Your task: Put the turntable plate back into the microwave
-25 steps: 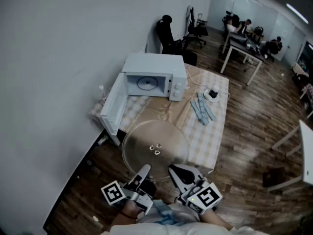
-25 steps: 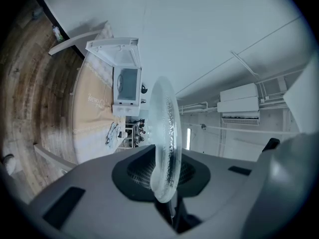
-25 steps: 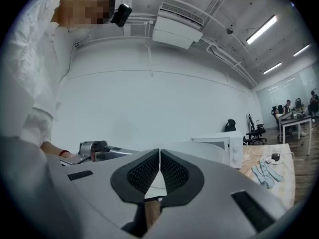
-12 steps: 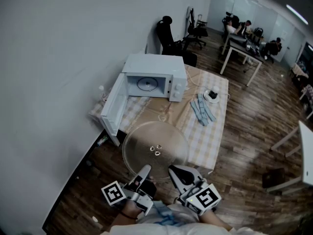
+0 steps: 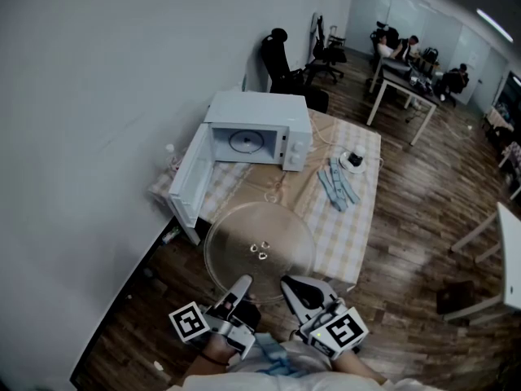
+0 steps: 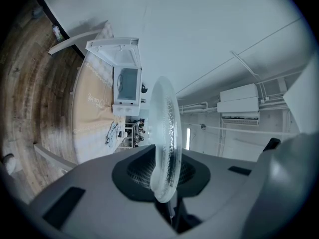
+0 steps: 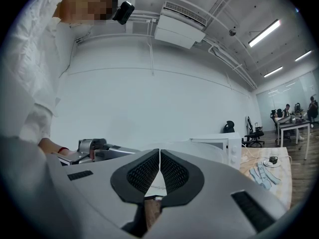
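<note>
Turntable plate [image 5: 259, 239] — left gripper [image 6: 164, 180] fingers pinch its rim, right gripper [image 7: 159, 154] fingers pressed together — carry it level into the microwave [image 5: 256, 137].

Grey left gripper [image 5: 242, 284], right gripper [image 5: 290, 283]; black ribbed fingers [image 7: 143, 173]; marker cubes [image 5: 189, 322]; white sleeve [image 7: 30, 123].

Counter [image 5: 358, 218]: beside the wall at the left, its length running away from the viewer. Microwave [image 5: 277, 112]: on the counter's far left part, with its door [image 5: 187, 173] swung open to the left. Cloths [image 5: 337, 186]: on the counter, right of the microwave and nearer. Small dish [image 5: 352, 159]: just behind the cloths, near the counter's right edge. Turntable plate [image 5: 259, 247]: level, above the counter's near end, before the microwave's opening. Left tongs [image 5: 242, 283]: on the plate's near rim. Right tongs [image 5: 291, 286]: just right of them, at the same rim. Office chair [image 5: 281, 59]: on the floor behind the microwave.
</note>
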A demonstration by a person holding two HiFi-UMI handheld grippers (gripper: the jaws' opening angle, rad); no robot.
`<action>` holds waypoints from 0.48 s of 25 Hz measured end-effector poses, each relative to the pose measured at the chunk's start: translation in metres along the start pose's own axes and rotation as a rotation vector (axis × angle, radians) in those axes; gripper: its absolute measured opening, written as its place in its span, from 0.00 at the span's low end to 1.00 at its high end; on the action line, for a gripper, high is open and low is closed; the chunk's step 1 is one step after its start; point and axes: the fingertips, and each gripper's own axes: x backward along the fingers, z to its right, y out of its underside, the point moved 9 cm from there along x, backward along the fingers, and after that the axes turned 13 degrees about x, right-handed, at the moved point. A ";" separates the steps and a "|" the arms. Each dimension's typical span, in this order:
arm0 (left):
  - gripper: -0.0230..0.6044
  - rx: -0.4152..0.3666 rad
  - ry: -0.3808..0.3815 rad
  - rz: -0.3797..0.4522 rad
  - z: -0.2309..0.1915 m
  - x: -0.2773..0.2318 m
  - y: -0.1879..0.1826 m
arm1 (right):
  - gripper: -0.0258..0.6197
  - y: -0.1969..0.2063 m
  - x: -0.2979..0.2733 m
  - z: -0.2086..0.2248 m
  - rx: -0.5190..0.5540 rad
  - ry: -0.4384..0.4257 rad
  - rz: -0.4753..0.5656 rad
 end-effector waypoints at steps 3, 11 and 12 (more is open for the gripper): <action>0.11 0.000 -0.004 -0.001 0.000 0.000 -0.001 | 0.09 0.000 -0.001 0.000 0.001 -0.001 -0.001; 0.11 -0.002 -0.001 -0.009 0.000 -0.002 -0.004 | 0.09 -0.006 -0.004 0.000 -0.007 0.005 0.018; 0.11 -0.001 -0.001 -0.010 0.000 -0.002 -0.004 | 0.09 -0.008 -0.006 0.000 -0.012 0.003 0.029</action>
